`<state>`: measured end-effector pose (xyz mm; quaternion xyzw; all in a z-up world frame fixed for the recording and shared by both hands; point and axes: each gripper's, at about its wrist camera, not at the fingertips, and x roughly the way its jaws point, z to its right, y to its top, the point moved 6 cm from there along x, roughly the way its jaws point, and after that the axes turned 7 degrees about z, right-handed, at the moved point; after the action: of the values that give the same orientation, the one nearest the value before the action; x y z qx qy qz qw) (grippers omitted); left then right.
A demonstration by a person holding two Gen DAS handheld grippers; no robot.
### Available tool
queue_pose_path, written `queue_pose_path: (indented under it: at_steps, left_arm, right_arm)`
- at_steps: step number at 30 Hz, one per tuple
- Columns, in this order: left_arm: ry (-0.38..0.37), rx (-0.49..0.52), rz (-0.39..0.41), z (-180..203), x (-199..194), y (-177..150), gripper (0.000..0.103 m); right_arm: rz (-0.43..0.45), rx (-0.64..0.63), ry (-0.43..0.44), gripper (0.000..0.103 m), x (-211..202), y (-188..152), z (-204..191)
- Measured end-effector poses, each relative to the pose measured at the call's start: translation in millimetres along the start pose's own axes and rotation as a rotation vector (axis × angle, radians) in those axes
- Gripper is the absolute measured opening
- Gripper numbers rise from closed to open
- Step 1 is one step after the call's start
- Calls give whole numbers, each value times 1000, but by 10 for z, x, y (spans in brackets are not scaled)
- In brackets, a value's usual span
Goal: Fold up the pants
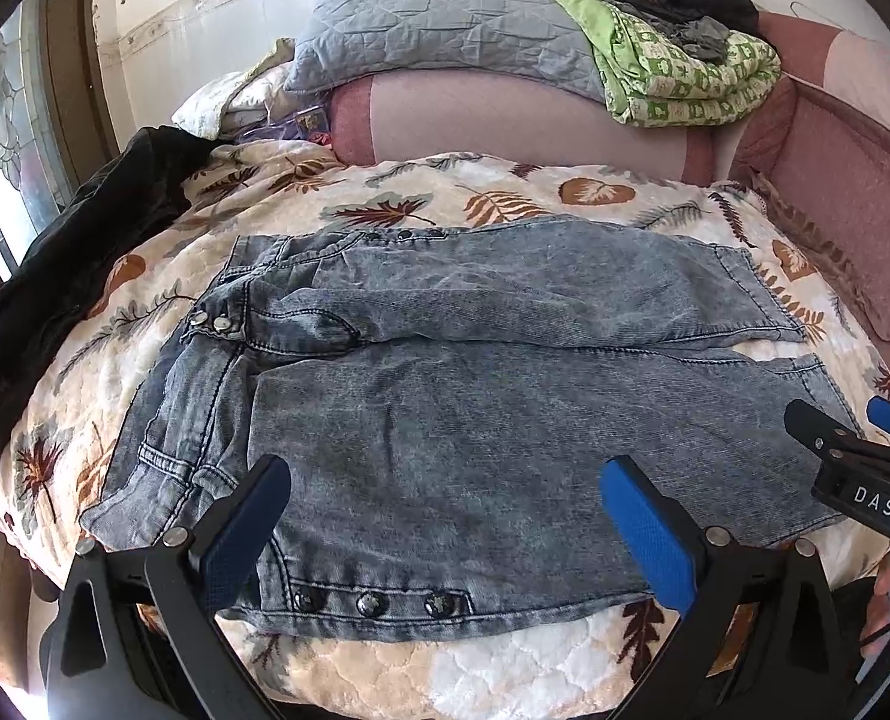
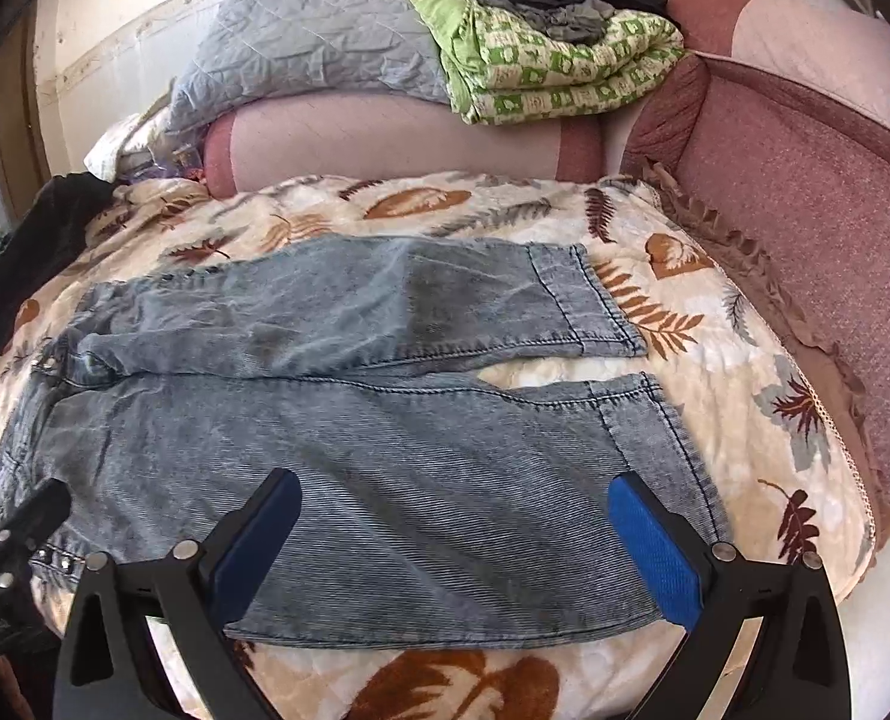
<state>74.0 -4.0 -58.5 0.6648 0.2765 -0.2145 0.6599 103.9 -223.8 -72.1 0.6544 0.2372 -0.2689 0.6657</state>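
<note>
Grey-blue denim pants (image 1: 445, 372) lie flat and spread on a leaf-print blanket (image 1: 505, 180), waist to the left, both legs to the right. They also show in the right wrist view (image 2: 355, 420). My left gripper (image 1: 445, 480) is open and empty, hovering over the near leg by the waist side with snap buttons (image 1: 370, 603). My right gripper (image 2: 454, 498) is open and empty over the near leg close to its cuff (image 2: 661, 438). The right gripper also shows at the right edge of the left wrist view (image 1: 847, 450). The left gripper's body shows at the left edge of the right wrist view (image 2: 19, 540).
A black garment (image 1: 67, 264) lies on the blanket's left side. Behind are a pink bolster (image 1: 505, 120), a grey quilted pillow (image 1: 433, 18), and a folded green blanket (image 1: 685, 72) with dark clothes on top. A pink sofa side (image 2: 805, 228) runs along the right.
</note>
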Motion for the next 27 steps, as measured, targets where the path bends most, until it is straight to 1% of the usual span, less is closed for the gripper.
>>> queue_pose_path:
  at_steps: [3, 6, 7, 8, 9, 11, 13, 15, 16, 18, 19, 20, 21, 23, 27]
  left_arm:
    - [31, 15, -6, -27, 192, 105, 103]
    - [62, 7, -4, -98, 418, 298, 103]
    - [74, -1, 6, -125, 496, 383, 103]
    - [86, -11, 11, -147, 577, 471, 103]
    - [89, -20, 20, -157, 651, 554, 103]
    - [92, -38, 38, -149, 840, 714, 103]
    - [96, -40, 44, -109, 1075, 795, 103]
    - [112, -34, 14, -67, 1364, 759, 103]
    - [125, -21, -19, -42, 1530, 688, 103]
    - [149, 47, -103, 31, 1862, 452, 103]
    - [152, 57, -119, 47, 1923, 407, 103]
    - [145, 43, -90, 32, 1863, 455, 103]
    - [141, 33, -86, 23, 1852, 463, 103]
    - [140, 35, -101, 26, 1893, 430, 103]
    - [143, 37, -98, 35, 1871, 419, 103]
  right_arm:
    - [-6, -14, -20, 103, 243, 105, 124]
    - [-12, 59, -21, 103, 525, 350, 271]
    - [1, 74, -31, 103, 601, 430, 297]
    - [9, 72, -59, 103, 684, 515, 317]
    - [10, 66, -74, 103, 766, 591, 317]
    - [20, 69, -72, 103, 946, 727, 317]
    - [27, 84, -92, 103, 1134, 792, 324]
    - [18, 60, -120, 103, 1374, 761, 302]
    - [-2, 42, -125, 103, 1517, 688, 285]
    - [-122, 37, -110, 103, 1856, 439, 271]
    - [-104, 53, -99, 103, 1837, 447, 289]
    - [-80, 61, -102, 103, 1782, 476, 297]
    - [-85, 49, -108, 103, 1793, 457, 283]
    - [-88, 54, -103, 103, 1802, 438, 286]
    - [-85, 49, -108, 103, 1801, 445, 321]
